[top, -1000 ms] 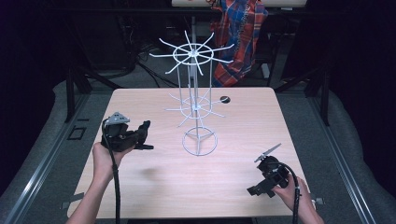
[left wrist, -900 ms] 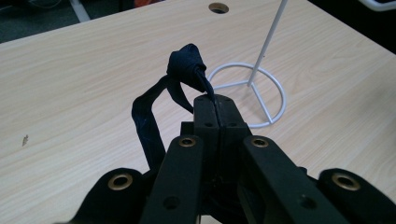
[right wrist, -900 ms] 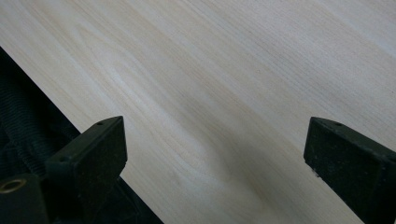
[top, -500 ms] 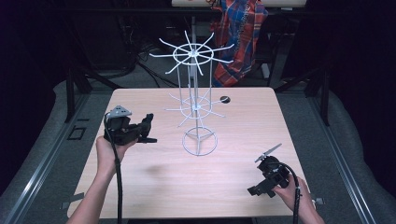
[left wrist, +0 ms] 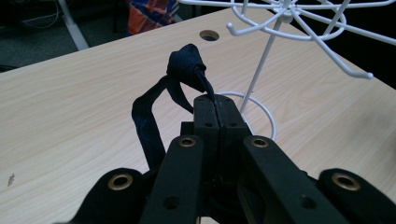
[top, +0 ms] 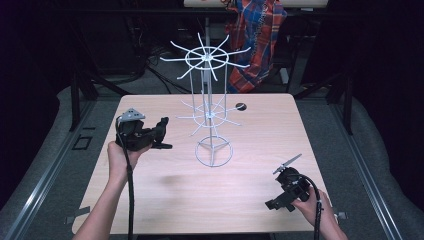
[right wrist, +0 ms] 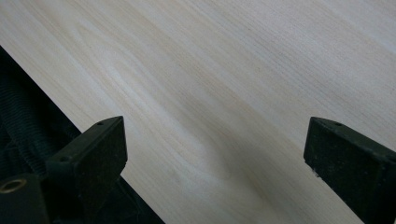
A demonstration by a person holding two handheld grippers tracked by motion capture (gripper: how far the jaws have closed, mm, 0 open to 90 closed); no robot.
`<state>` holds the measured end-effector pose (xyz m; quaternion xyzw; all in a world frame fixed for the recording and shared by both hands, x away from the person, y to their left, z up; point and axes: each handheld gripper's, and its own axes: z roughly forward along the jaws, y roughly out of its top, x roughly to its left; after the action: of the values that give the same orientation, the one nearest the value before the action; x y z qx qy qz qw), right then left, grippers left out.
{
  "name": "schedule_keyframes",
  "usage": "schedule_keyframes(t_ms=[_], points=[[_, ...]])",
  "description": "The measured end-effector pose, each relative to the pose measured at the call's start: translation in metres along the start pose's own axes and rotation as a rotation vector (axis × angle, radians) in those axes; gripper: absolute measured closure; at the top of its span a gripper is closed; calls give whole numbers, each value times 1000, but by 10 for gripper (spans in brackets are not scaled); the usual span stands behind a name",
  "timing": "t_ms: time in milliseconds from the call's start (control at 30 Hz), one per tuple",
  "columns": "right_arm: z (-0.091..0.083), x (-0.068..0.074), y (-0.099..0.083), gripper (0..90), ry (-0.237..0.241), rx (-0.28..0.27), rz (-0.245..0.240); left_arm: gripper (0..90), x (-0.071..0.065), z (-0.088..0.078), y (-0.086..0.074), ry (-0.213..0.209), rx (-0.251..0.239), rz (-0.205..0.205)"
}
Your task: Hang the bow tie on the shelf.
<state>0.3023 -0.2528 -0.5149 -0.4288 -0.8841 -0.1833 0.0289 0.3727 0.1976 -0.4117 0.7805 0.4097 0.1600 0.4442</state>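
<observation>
Dark room, plaid cloth (top: 257,35) hung at the back; light wood tabletop (top: 175,200) with a cable hole (top: 241,106) near the far edge. A white wire rack (top: 207,107) with two tiers of hook arms is stood mid-tabletop on a ring base. The left gripper (left wrist: 215,103) is held up left of the rack, fingers pressed together on a dark blue strap (left wrist: 187,70); a knotted end is bunched just above the tips and a loop is hung down the left side of them. The right gripper (right wrist: 215,158) is parked low at the near right corner, fingers (right wrist: 95,149) wide apart with bare wood between them.

Risks, as judged:
- The rack looks light and top-heavy; it could be tipped or spun if a hook arm is pushed by the strap or the gripper, since it is not steadied by the right gripper.
- The strap is pinched by a thin bit only; it could be pulled free if snagged on a hook tip.
- The hanging loop could be caught on a lower-tier arm before the intended hook is reached.
</observation>
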Motion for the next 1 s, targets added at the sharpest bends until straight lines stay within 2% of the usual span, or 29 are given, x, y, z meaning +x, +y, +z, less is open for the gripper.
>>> schedule_keyframes(t_ms=[833,1000], points=[[0,0,0,59,3,0,2,892,-9,8,23,-36,-59,25],[0,0,0,59,2,2,1,892,-10,12,24,-48,-51,33]])
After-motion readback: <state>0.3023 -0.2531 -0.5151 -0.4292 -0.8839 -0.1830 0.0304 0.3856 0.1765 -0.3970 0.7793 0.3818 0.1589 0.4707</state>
